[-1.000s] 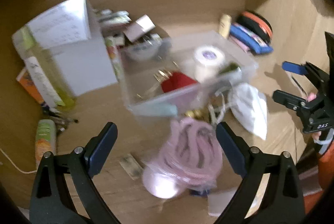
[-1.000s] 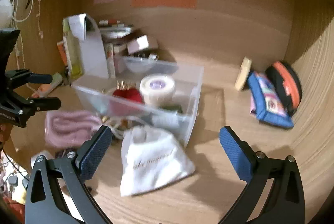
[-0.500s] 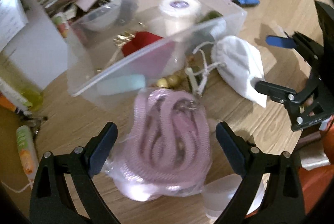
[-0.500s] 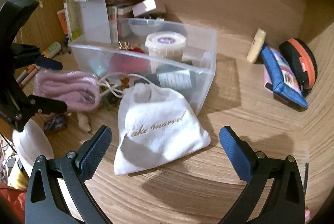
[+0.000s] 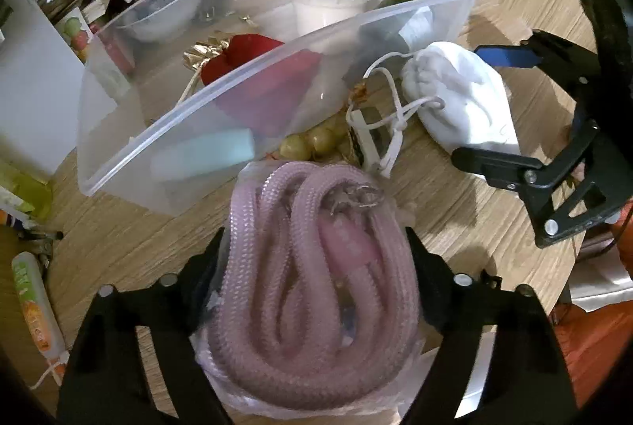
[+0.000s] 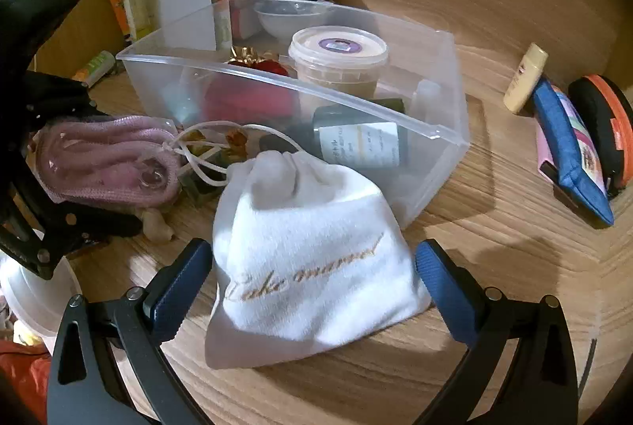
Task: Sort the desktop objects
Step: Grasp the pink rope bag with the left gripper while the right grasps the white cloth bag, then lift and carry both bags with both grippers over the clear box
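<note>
**Pink rope between left fingers, white pouch framed by the right**

The left gripper [image 5: 316, 290] straddles a bagged coil of pink rope [image 5: 312, 266], its dark fingers [image 5: 201, 266] pressed against both sides of the bundle, so it is clenched on the rope. The coil sits on the wooden bench [image 5: 455, 211], just in front of the clear plastic bin [image 5: 166, 132], near its front corner.

The right gripper [image 6: 312, 282] is spread wide, blue pads [image 6: 178, 290] standing either side of the white drawstring pouch [image 6: 312, 251]; whether they touch the cloth cannot be told. The pouch lies on the bench against the bin's near wall, its cord trailing toward the rope.

Inside the bin stand a lidded tub [image 6: 338, 59], a dark labelled bottle [image 6: 356, 140] on its side and a red object [image 5: 241, 55]. A blue zip case [image 6: 569, 152] lies well apart at the right.
</note>
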